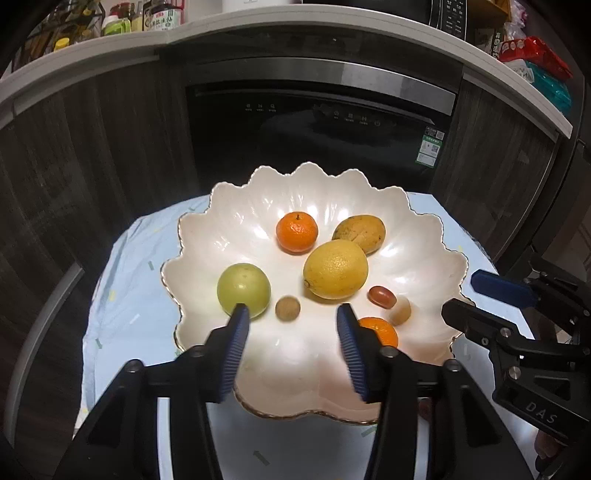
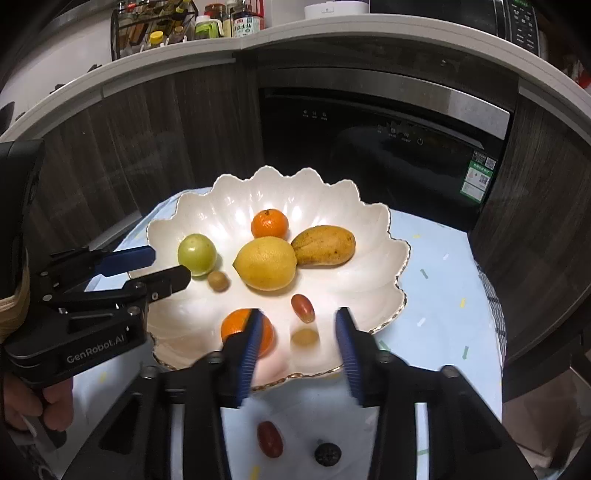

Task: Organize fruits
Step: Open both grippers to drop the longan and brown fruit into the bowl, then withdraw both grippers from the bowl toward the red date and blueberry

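Note:
A white scalloped bowl (image 1: 258,206) (image 2: 369,229) holds a lemon (image 1: 335,268) (image 2: 266,263), a mango (image 1: 359,233) (image 2: 324,245), a far tangerine (image 1: 297,232) (image 2: 269,223), a near tangerine (image 1: 382,330) (image 2: 236,325), a green fruit (image 1: 242,288) (image 2: 196,253), a brown longan (image 1: 287,308) (image 2: 218,281), a red grape tomato (image 1: 381,296) (image 2: 303,308) and a blurred pale small fruit (image 1: 400,311) (image 2: 304,336). My left gripper (image 1: 291,314) (image 2: 162,267) is open and empty over the bowl's near side. My right gripper (image 2: 301,317) (image 1: 465,299) is open above the pale fruit.
On the light blue tablecloth (image 2: 443,295) in front of the bowl lie a second red grape tomato (image 2: 269,439) and a dark round fruit (image 2: 327,454). A black oven (image 1: 317,122) and dark cabinets stand behind the table. Bottles stand on the counter (image 2: 207,26).

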Tool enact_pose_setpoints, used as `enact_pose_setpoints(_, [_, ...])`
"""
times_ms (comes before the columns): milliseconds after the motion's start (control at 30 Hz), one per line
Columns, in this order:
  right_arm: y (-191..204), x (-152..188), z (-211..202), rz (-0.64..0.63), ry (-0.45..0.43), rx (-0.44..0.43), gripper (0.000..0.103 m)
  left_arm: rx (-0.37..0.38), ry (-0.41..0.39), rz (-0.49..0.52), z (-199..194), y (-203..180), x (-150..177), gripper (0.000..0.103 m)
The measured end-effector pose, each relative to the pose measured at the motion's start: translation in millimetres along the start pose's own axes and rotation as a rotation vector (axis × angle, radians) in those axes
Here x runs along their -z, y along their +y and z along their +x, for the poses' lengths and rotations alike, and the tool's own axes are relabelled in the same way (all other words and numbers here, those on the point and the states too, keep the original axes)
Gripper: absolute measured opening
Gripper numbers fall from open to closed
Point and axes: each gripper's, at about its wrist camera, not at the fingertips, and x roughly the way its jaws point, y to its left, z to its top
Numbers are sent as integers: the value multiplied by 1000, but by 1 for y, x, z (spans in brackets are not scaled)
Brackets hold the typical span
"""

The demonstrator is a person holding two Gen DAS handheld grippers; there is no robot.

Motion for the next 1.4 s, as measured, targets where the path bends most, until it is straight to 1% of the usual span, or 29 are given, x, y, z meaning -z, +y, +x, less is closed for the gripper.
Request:
enact_pose_setpoints(67, [0, 0, -2, -1, -6, 1, 45, -11, -7, 5, -3, -1, 0, 55])
enact_pose_setpoints(100, [0, 0, -3, 1, -8, 0, 46, -15, -9, 4, -4, -1, -1, 60])
enact_pose_setpoints(167, [-1, 1, -5, 6, -12, 4, 52, -23, -14, -3, -6, -1, -1, 65])
enact_pose_setpoints(233, [-2, 1, -6, 13, -18, 12, 57, -44, -20, -4, -9, -2, -1, 74])
enact_pose_setpoints(267, [-3, 1, -8, 17, -21, 18, 59, -50, -25, -5, -10, -2, -2, 75])
enact_pose_setpoints(367, [-6, 0, -14, 29, -35, 32, 62, -48, -27, -8, -15, -3, -2, 76])
enact_pose_setpoints(567, [-8, -1, -29, 29, -60, 39, 63, -51, -45, -2, -28, -10, -2, 79])
enact_pose_setpoints(1067, [-13, 8, -66, 40, -109, 57, 63, -46, -76, 26, -60, -31, 2, 79])
enact_pose_setpoints(1400, [-23, 17, -83, 57, -123, 74, 63, -32, -91, 56, -77, -51, 5, 79])
